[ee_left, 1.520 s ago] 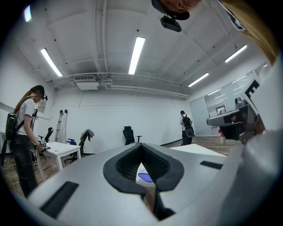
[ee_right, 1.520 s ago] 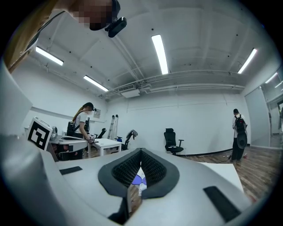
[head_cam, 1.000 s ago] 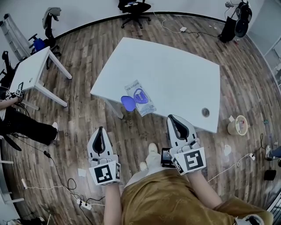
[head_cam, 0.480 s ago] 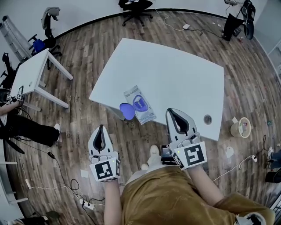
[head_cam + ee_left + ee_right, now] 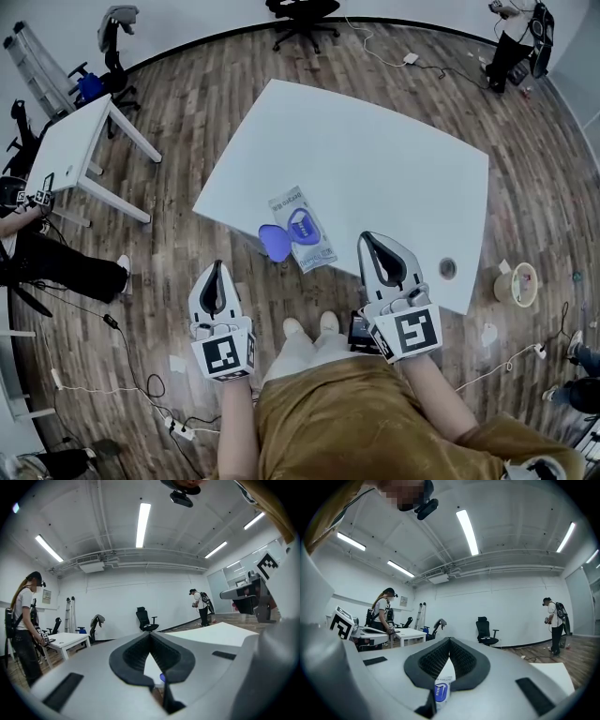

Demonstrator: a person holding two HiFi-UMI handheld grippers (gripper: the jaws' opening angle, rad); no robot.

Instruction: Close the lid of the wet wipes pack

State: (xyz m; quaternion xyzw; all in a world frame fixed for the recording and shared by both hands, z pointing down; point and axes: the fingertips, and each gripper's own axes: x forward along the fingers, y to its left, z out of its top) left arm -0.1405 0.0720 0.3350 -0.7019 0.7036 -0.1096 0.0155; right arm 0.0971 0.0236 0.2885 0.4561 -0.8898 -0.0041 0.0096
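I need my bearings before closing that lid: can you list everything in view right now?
table: one, white, centre
wet wipes pack: one, pale with blue print, table's near edge
lid: one, blue, open, left of the pack
side table: one, white, far left
office chair: one, black, far wall
bucket: one, cream, floor at right
left gripper: one, grey, shut, empty, short of the table
right gripper: one, grey, shut, empty, at the table's near edge

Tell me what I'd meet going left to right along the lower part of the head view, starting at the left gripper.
left gripper → open blue lid → wet wipes pack → right gripper → round hole in the table → small tub on the floor
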